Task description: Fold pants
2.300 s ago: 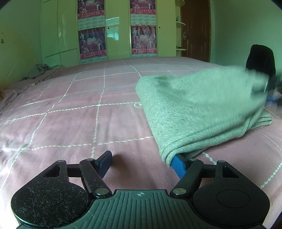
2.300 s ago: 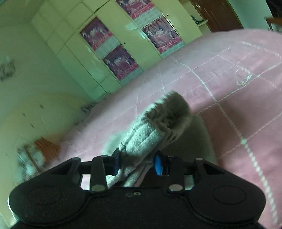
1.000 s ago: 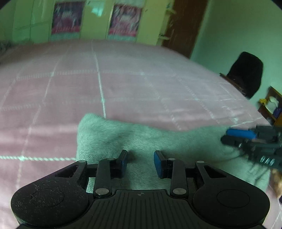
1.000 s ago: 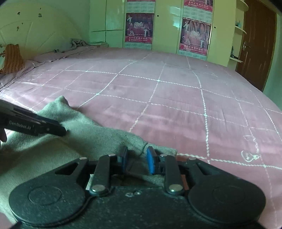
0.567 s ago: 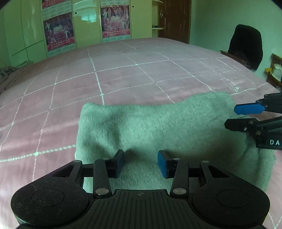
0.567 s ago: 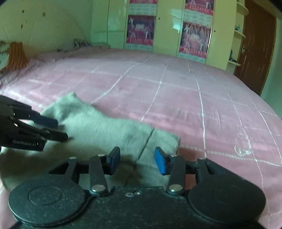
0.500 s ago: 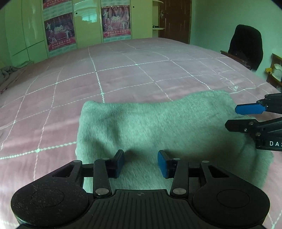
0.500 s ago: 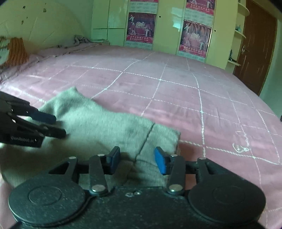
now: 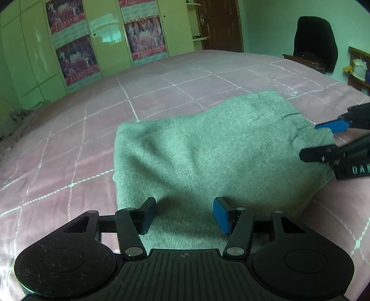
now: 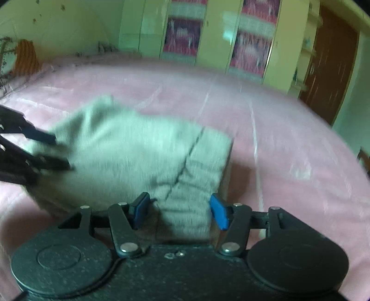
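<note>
Two tools stand over the fold, both with jaws just opened and nothing pinched. The left tool [image 9: 183, 215] has cloth lying between its blue pads but unpressed; the right tool [image 10: 179, 211] likewise straddles the waistband end without gripping. The grey-green knitted pants [image 9: 208, 157] lie folded into a thick rectangle on the pink quilted bed [image 9: 69, 139]. Judging by this, the fold has been laid and released. Next likely calls for backing both tools clear without dragging the top layer.

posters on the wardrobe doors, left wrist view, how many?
3. Upper left door poster, one below it, one on the door to the right. Another strip at the top edge may be a cropped fourth.
</note>
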`<state>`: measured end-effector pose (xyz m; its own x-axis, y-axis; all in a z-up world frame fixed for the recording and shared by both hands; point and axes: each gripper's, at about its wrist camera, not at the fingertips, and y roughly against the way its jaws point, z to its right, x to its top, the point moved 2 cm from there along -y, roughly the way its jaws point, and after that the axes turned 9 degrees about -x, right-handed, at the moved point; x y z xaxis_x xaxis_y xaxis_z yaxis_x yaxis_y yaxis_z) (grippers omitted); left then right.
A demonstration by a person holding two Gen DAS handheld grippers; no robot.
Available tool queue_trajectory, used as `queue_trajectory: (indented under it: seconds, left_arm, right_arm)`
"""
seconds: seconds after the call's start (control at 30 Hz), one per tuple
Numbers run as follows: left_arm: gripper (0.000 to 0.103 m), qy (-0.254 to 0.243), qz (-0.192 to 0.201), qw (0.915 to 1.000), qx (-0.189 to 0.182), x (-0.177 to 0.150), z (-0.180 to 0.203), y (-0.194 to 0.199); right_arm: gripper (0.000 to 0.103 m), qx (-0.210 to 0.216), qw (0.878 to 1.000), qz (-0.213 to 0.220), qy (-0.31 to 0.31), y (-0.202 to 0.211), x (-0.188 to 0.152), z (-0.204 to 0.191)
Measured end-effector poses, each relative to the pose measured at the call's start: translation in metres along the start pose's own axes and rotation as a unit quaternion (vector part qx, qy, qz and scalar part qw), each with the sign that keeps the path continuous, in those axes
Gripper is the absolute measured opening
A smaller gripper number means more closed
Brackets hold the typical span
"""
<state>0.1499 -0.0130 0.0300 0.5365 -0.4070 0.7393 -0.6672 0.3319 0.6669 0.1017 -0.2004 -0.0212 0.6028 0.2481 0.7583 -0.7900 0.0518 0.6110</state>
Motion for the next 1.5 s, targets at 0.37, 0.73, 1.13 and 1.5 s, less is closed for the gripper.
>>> queue_trajectory:
  seconds: [0.37,0.73,1.13,1.5]
  left_arm:
    - [0.07,0.019,0.011,0.9997,0.012,-0.018,-0.014,0.018]
    - [0.08,0.059,0.021,0.998,0.011,-0.03,-0.052,0.024]
    - [0.085,0.067,0.017,0.9975,-0.011,-0.031,-0.062,0.014]
    - [0.086,0.242,0.008,0.9572,-0.158,-0.05,-0.106,-0.004]
  right_arm:
    - [0.071,0.022,0.999,-0.016,-0.031,0.0,-0.008,0.013]
    - [0.068,0.053,0.984,0.023,-0.167,0.015,-0.021,0.059]
    - [0.085,0.132,0.938,-0.045,-0.319,-0.015,-0.041,0.083]
    - [0.085,0.17,0.911,-0.064,-0.37,-0.024,-0.048,0.1]
